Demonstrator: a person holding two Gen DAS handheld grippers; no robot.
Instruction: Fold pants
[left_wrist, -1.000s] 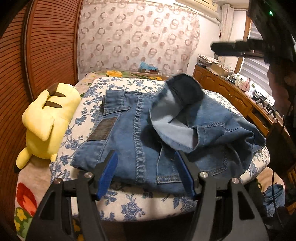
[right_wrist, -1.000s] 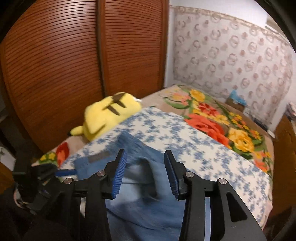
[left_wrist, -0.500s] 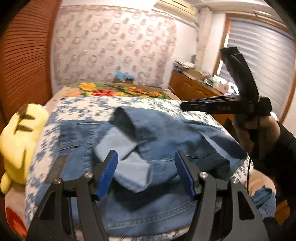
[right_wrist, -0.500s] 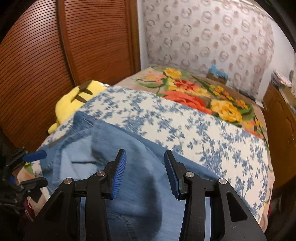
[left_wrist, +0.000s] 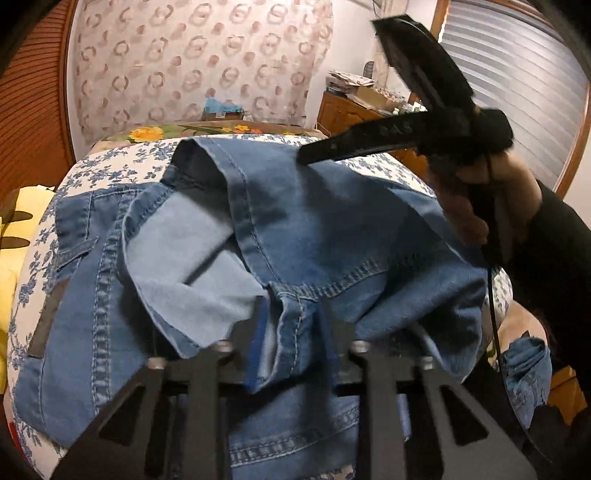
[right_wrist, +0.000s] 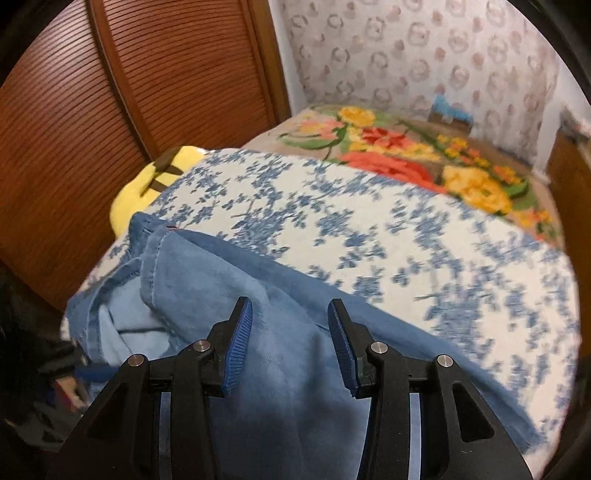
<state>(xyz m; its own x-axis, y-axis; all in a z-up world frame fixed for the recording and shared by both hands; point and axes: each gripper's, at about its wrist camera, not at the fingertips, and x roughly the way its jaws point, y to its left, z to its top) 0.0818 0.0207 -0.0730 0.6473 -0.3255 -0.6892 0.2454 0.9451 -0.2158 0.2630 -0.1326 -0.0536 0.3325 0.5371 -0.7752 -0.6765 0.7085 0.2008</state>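
Observation:
Blue denim pants (left_wrist: 317, 229) lie partly folded on a blue-flowered white blanket (left_wrist: 110, 162) on the bed. One leg is turned back and shows its pale inner side. My left gripper (left_wrist: 293, 343) is shut on a fold of the pants' hem at the near edge. My right gripper (right_wrist: 290, 343) is open and empty, just above the denim (right_wrist: 207, 284); in the left wrist view it hovers over the pants' far right side (left_wrist: 369, 144).
A yellow plush toy (right_wrist: 147, 184) lies at the blanket's left edge beside brown slatted doors (right_wrist: 110, 92). A colourful floral cover (right_wrist: 406, 155) spreads behind the blanket. A wooden dresser with clutter (left_wrist: 354, 107) stands at the far right.
My left gripper moved forward and closed on the pants' hem fold. My right gripper stayed open and moved lower over the denim.

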